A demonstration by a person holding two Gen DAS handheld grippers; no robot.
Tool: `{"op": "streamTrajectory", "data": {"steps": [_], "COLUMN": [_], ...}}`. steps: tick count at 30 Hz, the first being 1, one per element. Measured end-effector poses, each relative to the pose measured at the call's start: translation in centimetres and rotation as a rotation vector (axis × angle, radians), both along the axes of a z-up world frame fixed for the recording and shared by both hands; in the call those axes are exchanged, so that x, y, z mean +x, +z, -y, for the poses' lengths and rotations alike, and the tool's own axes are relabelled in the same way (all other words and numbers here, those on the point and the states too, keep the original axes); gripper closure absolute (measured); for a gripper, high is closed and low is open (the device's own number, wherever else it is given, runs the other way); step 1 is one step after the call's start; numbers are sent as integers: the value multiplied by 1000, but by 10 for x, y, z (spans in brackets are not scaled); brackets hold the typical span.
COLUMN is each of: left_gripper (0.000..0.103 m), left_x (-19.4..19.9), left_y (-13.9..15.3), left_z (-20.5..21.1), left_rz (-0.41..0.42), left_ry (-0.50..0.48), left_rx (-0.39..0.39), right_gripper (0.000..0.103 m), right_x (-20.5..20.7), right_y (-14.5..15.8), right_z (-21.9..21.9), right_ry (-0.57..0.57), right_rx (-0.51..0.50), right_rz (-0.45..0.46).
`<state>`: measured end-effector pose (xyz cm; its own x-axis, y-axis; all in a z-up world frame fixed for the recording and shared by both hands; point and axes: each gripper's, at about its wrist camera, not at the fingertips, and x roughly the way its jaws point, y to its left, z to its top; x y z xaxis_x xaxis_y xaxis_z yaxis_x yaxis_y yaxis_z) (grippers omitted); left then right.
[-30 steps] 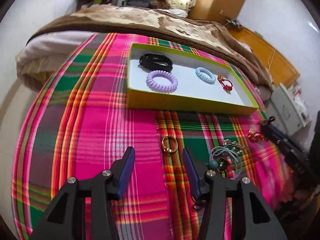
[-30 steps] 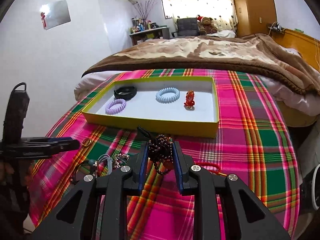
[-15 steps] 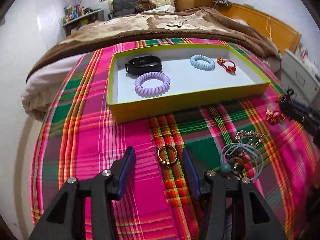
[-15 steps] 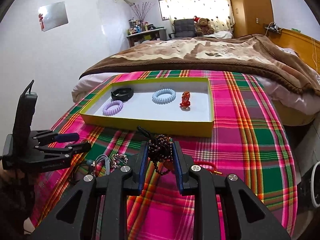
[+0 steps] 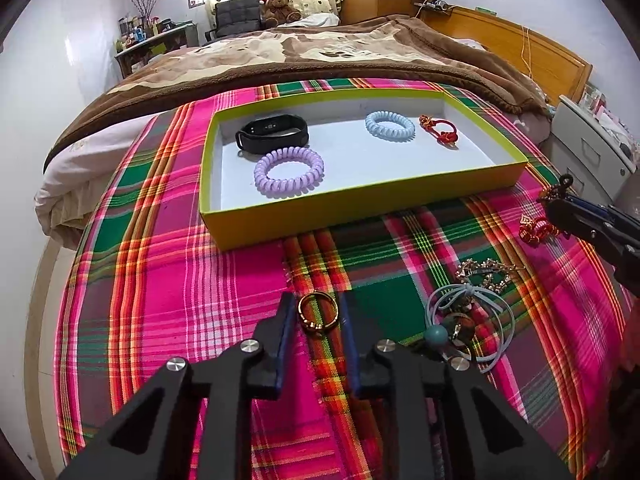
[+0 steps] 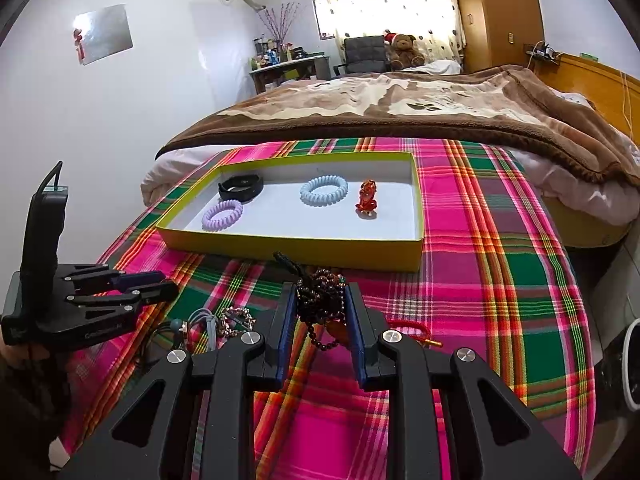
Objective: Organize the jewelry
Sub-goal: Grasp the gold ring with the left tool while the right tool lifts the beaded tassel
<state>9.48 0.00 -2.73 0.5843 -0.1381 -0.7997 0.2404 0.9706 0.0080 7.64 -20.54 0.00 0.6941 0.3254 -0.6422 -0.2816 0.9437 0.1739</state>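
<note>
The left claw [image 5: 318,314] has its blue-padded fingers drawn in close on either side of a small gold ring [image 5: 318,314] lying on the pink-and-green plaid cloth [image 5: 168,280]; whether the pads touch it, I cannot tell. The right claw [image 6: 320,304] is clamped on a dark brown beaded bracelet [image 6: 322,300]. Right of the ring lie a grey-blue elastic cord with a teal bead [image 5: 464,320] and a gold chain [image 5: 484,272]. Beyond, a yellow-green shallow box [image 5: 352,204] holds a black fitness band [image 5: 272,132], lilac coil tie [image 5: 289,172], pale blue coil tie [image 5: 390,126] and red knotted cord [image 5: 440,130].
</note>
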Motion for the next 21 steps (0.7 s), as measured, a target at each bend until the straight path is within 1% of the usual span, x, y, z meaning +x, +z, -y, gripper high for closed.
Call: {"op": "streamTrajectory", "data": {"steps": [3,13,21], "left_gripper": [81,81,81], "left_x": [1,-1,7], "left_y": [0,9,29], "left_z": [-3,-11,-11], "left_rz": [-7,5,34], "left_ry": [8,28,27], "left_rx": [-21,-58,-104], "right_gripper": [78,78,78], "right_x": [0,-1,5], "right_y": [0,4,15], "right_z": [0,1,3], "right_ry": [-1,-2,1], "right_rx": [-1,-8,-13], "right_rz": [1,12,27]}}
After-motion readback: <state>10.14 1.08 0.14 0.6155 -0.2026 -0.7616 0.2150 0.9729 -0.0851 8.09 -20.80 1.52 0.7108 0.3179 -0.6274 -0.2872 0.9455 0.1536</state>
